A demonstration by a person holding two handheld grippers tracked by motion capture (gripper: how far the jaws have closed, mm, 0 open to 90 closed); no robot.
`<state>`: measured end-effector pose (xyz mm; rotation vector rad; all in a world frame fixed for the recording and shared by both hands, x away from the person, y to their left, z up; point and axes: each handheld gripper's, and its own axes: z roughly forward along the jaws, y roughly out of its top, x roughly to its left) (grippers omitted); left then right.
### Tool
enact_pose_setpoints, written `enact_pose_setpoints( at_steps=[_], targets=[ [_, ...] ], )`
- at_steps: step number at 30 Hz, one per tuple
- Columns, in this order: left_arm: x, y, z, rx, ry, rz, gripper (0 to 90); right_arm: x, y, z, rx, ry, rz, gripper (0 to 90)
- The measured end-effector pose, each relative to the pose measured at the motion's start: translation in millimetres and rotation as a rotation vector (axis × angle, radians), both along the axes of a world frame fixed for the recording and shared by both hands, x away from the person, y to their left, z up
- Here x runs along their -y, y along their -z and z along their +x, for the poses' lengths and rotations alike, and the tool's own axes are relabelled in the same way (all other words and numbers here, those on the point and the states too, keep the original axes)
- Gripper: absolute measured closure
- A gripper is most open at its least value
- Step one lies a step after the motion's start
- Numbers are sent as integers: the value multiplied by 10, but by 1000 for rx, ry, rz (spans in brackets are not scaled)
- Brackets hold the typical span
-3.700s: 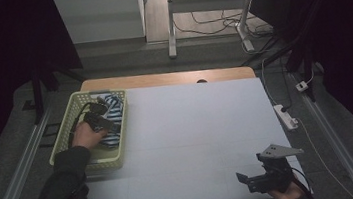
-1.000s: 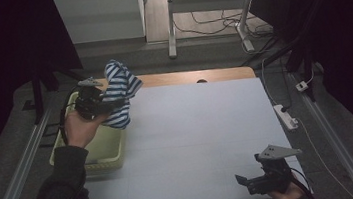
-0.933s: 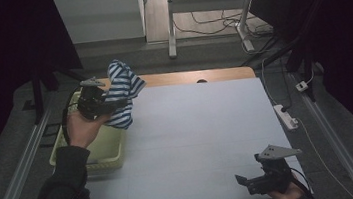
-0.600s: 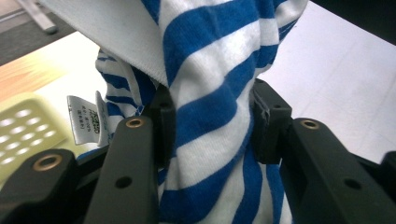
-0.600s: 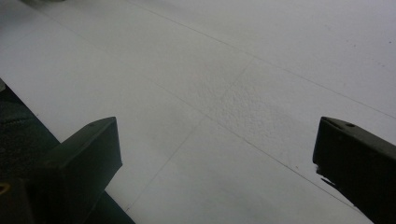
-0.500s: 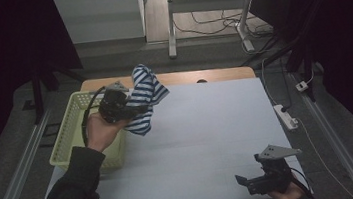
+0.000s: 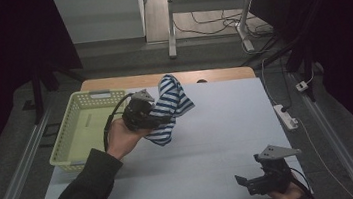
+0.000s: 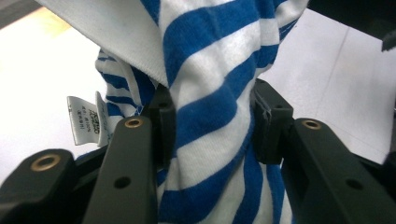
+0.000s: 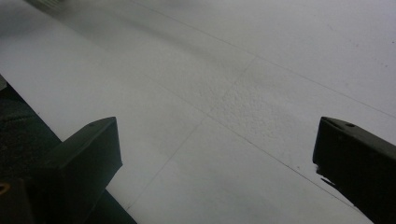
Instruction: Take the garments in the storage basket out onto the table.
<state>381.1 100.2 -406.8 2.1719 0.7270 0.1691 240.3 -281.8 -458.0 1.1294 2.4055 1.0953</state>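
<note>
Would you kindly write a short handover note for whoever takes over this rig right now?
Left tool: shut on the blue-and-white striped cloth garment, held in the air above the white table, just right of the pale yellow-green plastic basket.
Right tool: open, holding nothing, low over the near right corner of the table.
Done: the garment is out of the basket, which looks empty from above.
Left: probably to set the garment down on the table and spread it; the right tool is free to help.
</note>
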Motion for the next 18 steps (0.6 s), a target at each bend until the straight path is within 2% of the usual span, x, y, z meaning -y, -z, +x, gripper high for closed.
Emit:
enact_pose_setpoints(
  at_steps=[13, 18],
  targets=[
    [315, 212, -47, -32, 63, 37, 578, -3, 1, -2, 1, -4, -4, 5],
    [463, 334, -72, -50, 89, 68, 572, -4, 0, -3, 1, -6, -4, 5]
  ],
)
